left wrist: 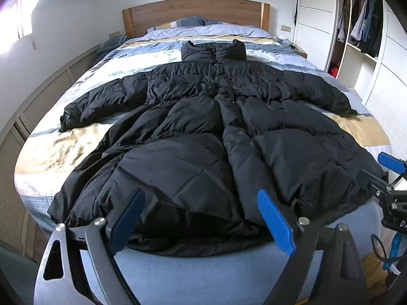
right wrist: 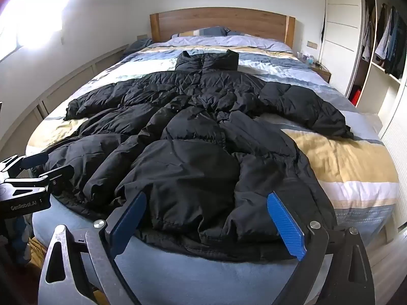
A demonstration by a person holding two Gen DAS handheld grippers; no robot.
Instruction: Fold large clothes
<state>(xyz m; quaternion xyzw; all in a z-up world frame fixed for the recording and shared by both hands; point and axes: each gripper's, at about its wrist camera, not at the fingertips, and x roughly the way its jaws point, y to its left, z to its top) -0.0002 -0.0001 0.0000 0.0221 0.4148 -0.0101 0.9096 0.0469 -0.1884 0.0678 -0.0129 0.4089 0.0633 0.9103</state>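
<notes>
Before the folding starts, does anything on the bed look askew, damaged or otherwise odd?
Nothing stands out. The long black quilted puffer coat lies front up on the striped blue, white and tan bedspread, sleeves spread, collar toward the wooden headboard. Only its hem hangs slightly over the foot edge. The left gripper and right gripper are open.

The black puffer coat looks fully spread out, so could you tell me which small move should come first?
Probably carry the left tongs to the sleeve on that side and pinch its cuff. The black puffer coat lies flat with sleeves out, and both tongs, right too, hang open at the hem, gripping nothing.
</notes>
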